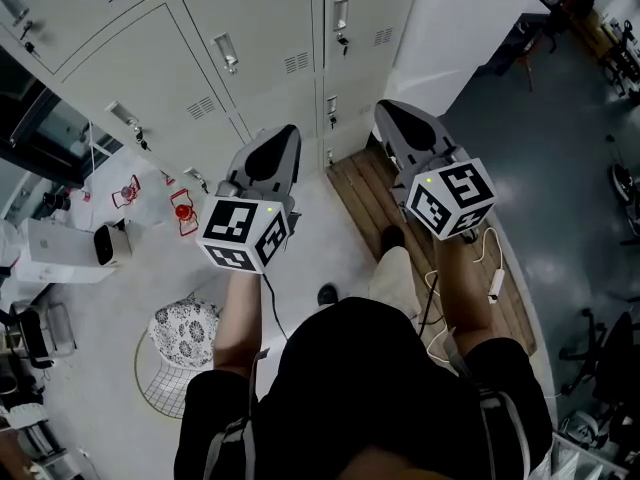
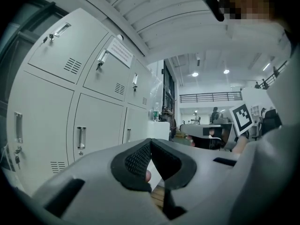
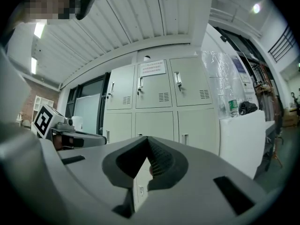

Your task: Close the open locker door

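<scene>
Head view: the left gripper [image 1: 283, 138] and right gripper [image 1: 392, 116] are being held level, side by side, facing the locker doors [image 1: 250, 28] just ahead, all those visible lying flush. Both pairs of jaws are being pressed together, with nothing gripped between them.

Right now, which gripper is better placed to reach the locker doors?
Right, probably. The right gripper points squarely at the lockers; the left gripper looks along them at an angle. Both are shut, touching nothing. No open door shows in any view.
</scene>
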A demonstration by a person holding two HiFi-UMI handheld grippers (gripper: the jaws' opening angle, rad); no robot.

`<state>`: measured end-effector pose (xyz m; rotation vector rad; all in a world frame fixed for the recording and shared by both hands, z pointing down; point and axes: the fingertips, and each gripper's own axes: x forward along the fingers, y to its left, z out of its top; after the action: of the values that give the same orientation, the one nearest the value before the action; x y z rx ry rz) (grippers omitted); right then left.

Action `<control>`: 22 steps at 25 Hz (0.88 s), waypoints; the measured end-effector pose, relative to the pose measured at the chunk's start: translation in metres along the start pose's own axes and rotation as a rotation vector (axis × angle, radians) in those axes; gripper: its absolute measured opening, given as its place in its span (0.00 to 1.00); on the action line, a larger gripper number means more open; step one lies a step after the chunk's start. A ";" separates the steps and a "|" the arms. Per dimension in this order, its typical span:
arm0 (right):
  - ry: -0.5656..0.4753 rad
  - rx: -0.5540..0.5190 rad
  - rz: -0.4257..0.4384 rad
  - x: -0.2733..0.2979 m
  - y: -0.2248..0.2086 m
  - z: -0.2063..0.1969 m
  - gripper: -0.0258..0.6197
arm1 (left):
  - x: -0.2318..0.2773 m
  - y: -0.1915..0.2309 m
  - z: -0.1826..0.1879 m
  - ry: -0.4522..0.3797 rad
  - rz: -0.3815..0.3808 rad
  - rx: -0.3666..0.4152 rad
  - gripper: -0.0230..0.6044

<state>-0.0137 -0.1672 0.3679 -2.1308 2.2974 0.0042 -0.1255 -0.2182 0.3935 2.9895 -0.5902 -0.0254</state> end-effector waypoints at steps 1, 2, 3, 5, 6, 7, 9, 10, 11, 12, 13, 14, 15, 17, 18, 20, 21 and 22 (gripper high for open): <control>0.000 -0.001 0.000 -0.004 0.006 -0.001 0.05 | -0.006 -0.002 -0.001 -0.002 -0.002 0.000 0.06; 0.000 -0.003 0.000 -0.009 0.012 -0.001 0.05 | -0.011 -0.004 -0.002 -0.005 -0.005 -0.001 0.06; -0.002 -0.004 -0.001 -0.014 0.018 -0.002 0.05 | -0.016 -0.007 -0.002 -0.008 -0.007 -0.002 0.06; -0.004 -0.004 -0.008 -0.024 0.027 -0.004 0.05 | -0.025 -0.013 -0.005 -0.011 -0.015 -0.004 0.06; -0.004 -0.003 -0.012 -0.029 0.031 -0.006 0.05 | -0.030 -0.017 -0.007 -0.008 -0.022 -0.003 0.06; -0.005 -0.002 -0.017 -0.034 0.035 -0.007 0.05 | -0.035 -0.021 -0.009 -0.005 -0.030 -0.001 0.06; -0.009 -0.006 -0.022 -0.041 0.043 -0.008 0.05 | -0.043 -0.026 -0.012 -0.001 -0.040 0.005 0.06; -0.012 -0.007 -0.024 -0.044 0.046 -0.008 0.05 | -0.046 -0.027 -0.013 -0.001 -0.042 0.007 0.06; -0.015 -0.006 -0.027 -0.046 0.048 -0.008 0.05 | -0.049 -0.028 -0.013 -0.002 -0.043 0.007 0.06; -0.017 -0.004 -0.029 -0.048 0.050 -0.008 0.05 | -0.052 -0.029 -0.013 -0.003 -0.044 0.006 0.06; -0.018 -0.001 -0.032 -0.050 0.052 -0.008 0.05 | -0.055 -0.030 -0.013 -0.002 -0.045 0.005 0.06; -0.019 0.001 -0.033 -0.052 0.055 -0.008 0.05 | -0.058 -0.030 -0.013 -0.002 -0.046 0.004 0.06; -0.019 0.000 -0.034 -0.053 0.057 -0.008 0.05 | -0.060 -0.029 -0.013 -0.002 -0.044 0.002 0.06; -0.014 -0.012 -0.033 -0.053 0.061 -0.010 0.05 | -0.063 -0.025 -0.013 -0.006 -0.034 -0.005 0.06; -0.010 -0.020 -0.033 -0.054 0.062 -0.011 0.05 | -0.062 -0.023 -0.014 -0.008 -0.028 -0.007 0.06; -0.004 -0.030 -0.035 -0.057 0.061 -0.013 0.05 | -0.061 -0.022 -0.016 -0.007 -0.019 -0.007 0.06; -0.003 -0.029 -0.038 -0.059 0.059 -0.013 0.05 | -0.061 -0.023 -0.016 -0.008 -0.017 -0.007 0.06; -0.005 -0.025 -0.041 -0.062 0.057 -0.013 0.05 | -0.060 -0.025 -0.015 -0.010 -0.018 -0.007 0.06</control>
<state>-0.0660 -0.1007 0.3807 -2.1868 2.2619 0.0376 -0.1710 -0.1706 0.4063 2.9894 -0.5638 -0.0439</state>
